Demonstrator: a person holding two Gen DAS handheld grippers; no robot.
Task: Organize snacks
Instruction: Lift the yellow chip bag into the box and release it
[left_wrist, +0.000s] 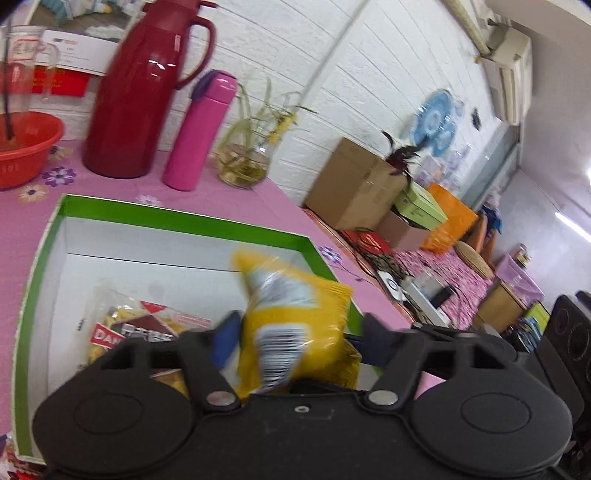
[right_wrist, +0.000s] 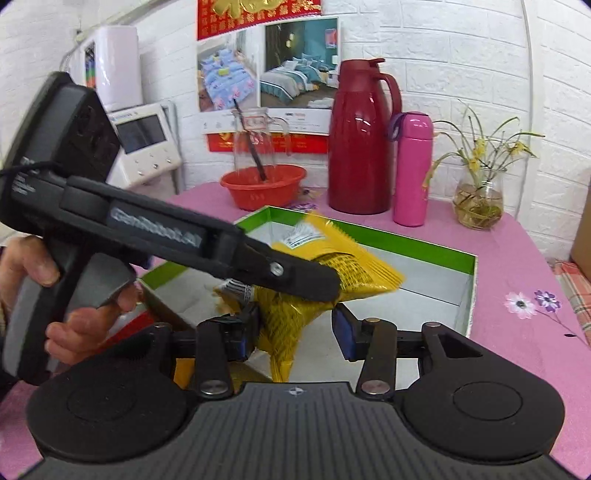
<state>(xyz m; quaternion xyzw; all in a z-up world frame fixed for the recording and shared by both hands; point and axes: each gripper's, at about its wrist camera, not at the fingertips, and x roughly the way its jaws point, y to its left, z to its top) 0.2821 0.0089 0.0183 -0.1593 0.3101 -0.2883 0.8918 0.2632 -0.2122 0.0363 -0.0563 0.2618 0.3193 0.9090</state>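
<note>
Basin: red, far left on the pink cloth, a dark stick standing in it.
Jug: clear glass, behind the basin in the right view.
Thermos: dark red, upright, right of the basin.
Flask: pink, upright, just beside the thermos on its right.
Vase: glass, with drooping green stems, right of the flask.
Box: green rim, white inside, open, lying on the cloth in front of the thermos and flask.
Clear packet: lying on the box floor at left, red and yellow print, partly hidden by the left gripper body.
Left gripper: jaws spread wide over the box; yellow bag between the blue pads, motion-blurred; pads appear clear of it, contact not certain.
Yellow bag: over the box interior, tilted, barcode side toward the left camera; in the right view its crumpled lower end hangs between the right jaws.
Hand: at far left of the right view, wrapped round the left gripper's handle.
Right gripper: jaws partly open; left pad against the bag, right pad apart from it; no firm grip visible.
Cartons: brown, stacked by the white brick wall, beyond the table at right.
</note>
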